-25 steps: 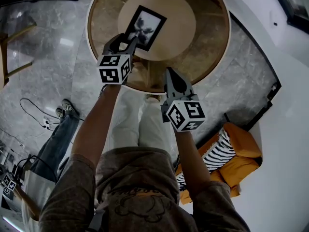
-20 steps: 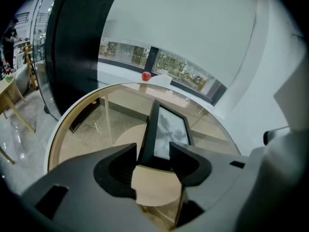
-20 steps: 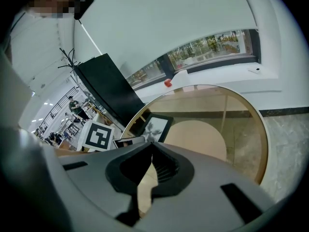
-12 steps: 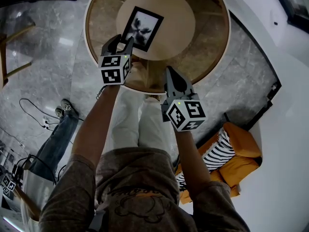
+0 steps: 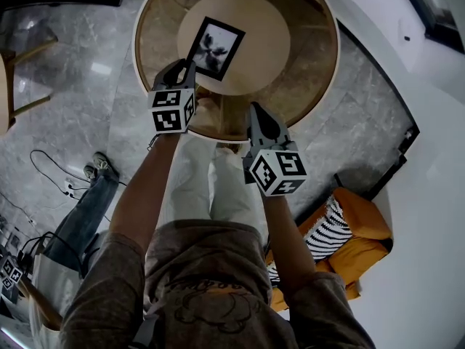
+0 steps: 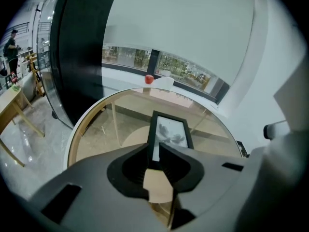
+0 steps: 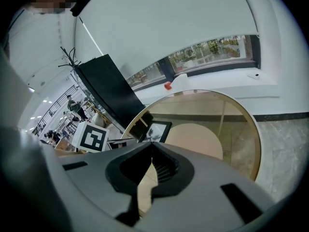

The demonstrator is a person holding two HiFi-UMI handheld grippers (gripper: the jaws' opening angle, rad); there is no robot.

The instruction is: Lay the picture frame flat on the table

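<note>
The hand-held gripper on the left (image 5: 182, 71) is closing its jaws on the picture frame (image 5: 213, 47). In the left gripper view its tips (image 6: 154, 151) are sitting on either side of the frame's near left edge, and the pads appear to be meeting the black border there.

The frame is resting on the round desk (image 5: 305, 64), over the pale disc at its middle. Its picture face is turning up toward the head camera. How far it is tilting from flat I cannot tell.

The frame is lying straight ahead of the left hand-held gripper, with its near short end at the jaws. Its long axis is running away from that gripper toward the far side of the desk, slanting a little to the right in the head view. A push forward and down along that axis is probably what laying it flat is asking for.

The right hand-held gripper (image 5: 256, 109) is hanging well apart from the frame, at the desk's near rim and closer to the person. Its jaws are pressing together with nothing between them (image 7: 152, 146). From there the frame (image 7: 155, 129) is showing ahead and to the left. So the left arm is the nearer one and is the one doing the work.
</note>
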